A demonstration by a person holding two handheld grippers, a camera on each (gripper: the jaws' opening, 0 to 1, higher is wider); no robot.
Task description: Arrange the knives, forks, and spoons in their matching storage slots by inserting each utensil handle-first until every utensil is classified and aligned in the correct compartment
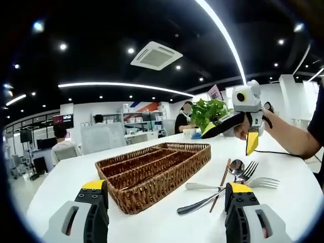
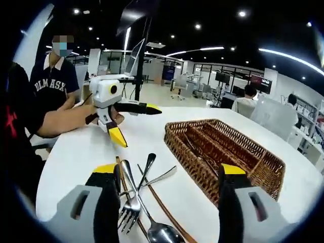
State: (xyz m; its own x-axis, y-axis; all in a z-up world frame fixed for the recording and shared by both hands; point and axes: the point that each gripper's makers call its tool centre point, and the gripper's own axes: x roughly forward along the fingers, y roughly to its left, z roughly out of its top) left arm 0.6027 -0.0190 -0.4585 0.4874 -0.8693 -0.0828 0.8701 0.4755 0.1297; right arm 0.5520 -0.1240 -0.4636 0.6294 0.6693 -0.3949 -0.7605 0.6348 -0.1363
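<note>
A brown wicker tray (image 1: 167, 177) with three long slots lies on the white table (image 1: 66, 177), and the slots look empty. Right of it is a loose pile of cutlery: a fork (image 1: 263, 182), a spoon (image 1: 236, 167) and a brown chopstick (image 1: 221, 185). My left gripper (image 1: 166, 186) hovers open in front of the tray, holding nothing. My right gripper (image 1: 230, 142) is held in a hand above the far side of the pile, jaws apart. In the right gripper view my right gripper (image 2: 169, 177) is open above a fork (image 2: 130, 205) and a spoon (image 2: 162, 230), the tray (image 2: 197, 162) to its right, and my left gripper (image 2: 137, 125) open beyond.
A potted plant (image 1: 210, 111) stands at the table's far edge, and a black cable (image 1: 283, 152) runs along the right side. A person (image 2: 50, 86) sits close at the table's left side. Other people sit at desks in the office behind. Bare table surrounds the tray.
</note>
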